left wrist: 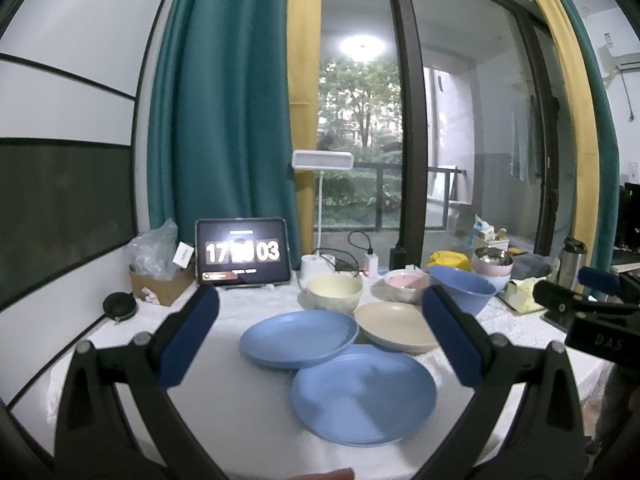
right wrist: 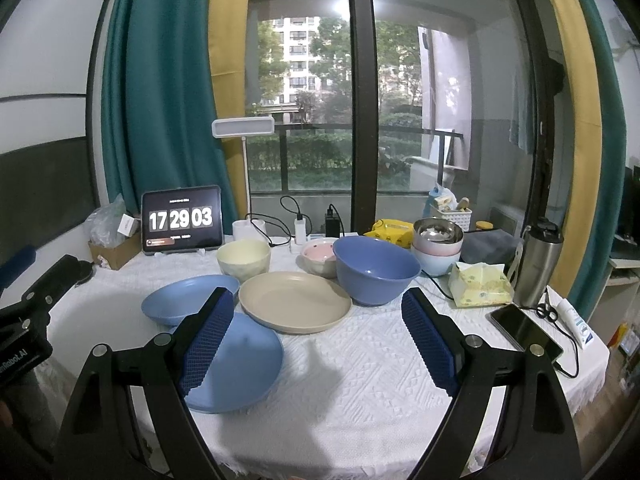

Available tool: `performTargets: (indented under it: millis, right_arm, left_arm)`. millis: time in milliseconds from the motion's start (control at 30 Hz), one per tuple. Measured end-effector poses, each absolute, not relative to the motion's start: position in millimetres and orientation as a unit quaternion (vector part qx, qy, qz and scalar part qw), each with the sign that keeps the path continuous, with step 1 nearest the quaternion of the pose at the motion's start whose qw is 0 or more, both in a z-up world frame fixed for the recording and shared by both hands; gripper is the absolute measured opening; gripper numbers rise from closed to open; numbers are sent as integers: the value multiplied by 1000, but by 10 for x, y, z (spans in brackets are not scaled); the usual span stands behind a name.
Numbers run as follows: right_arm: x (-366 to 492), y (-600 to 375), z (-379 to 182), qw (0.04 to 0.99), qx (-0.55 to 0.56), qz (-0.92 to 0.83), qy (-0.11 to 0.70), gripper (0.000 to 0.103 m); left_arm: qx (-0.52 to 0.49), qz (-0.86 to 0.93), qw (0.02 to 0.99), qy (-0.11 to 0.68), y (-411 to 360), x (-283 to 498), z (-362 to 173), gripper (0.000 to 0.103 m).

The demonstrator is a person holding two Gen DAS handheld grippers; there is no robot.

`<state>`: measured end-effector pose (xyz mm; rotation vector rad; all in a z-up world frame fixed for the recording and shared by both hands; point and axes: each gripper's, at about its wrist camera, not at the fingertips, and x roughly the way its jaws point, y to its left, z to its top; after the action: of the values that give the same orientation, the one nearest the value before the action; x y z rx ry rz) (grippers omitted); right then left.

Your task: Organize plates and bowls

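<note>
On the white tablecloth lie a near blue plate [left wrist: 364,394] [right wrist: 240,364], a far blue plate [left wrist: 299,340] [right wrist: 180,300] and a beige plate [left wrist: 394,326] [right wrist: 295,302]. Behind them stand a cream bowl [left wrist: 335,291] [right wrist: 243,260], a pink bowl [left wrist: 405,285] [right wrist: 318,257], a big blue bowl [left wrist: 466,288] [right wrist: 376,270] and a stack of bowls with a steel one on top [right wrist: 437,246]. My left gripper [left wrist: 320,346] is open and empty above the plates. My right gripper [right wrist: 318,340] is open and empty above the cloth, right of the near blue plate.
A tablet clock [right wrist: 182,220], lamp base [right wrist: 249,230], chargers and cables line the back edge. A cardboard box [left wrist: 162,284] sits back left. A tissue pack [right wrist: 478,284], steel flask [right wrist: 538,264] and phone [right wrist: 526,330] lie on the right.
</note>
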<state>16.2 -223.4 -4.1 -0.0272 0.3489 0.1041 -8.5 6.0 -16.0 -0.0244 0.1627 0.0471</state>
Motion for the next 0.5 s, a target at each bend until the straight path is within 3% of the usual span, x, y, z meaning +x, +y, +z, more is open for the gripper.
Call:
performTargets:
  millis: [500]
  right_arm:
    - [168, -2237, -48, 983, -14, 52, 174, 89]
  left_arm:
    - [-14, 21, 996, 86, 46, -92, -118, 102]
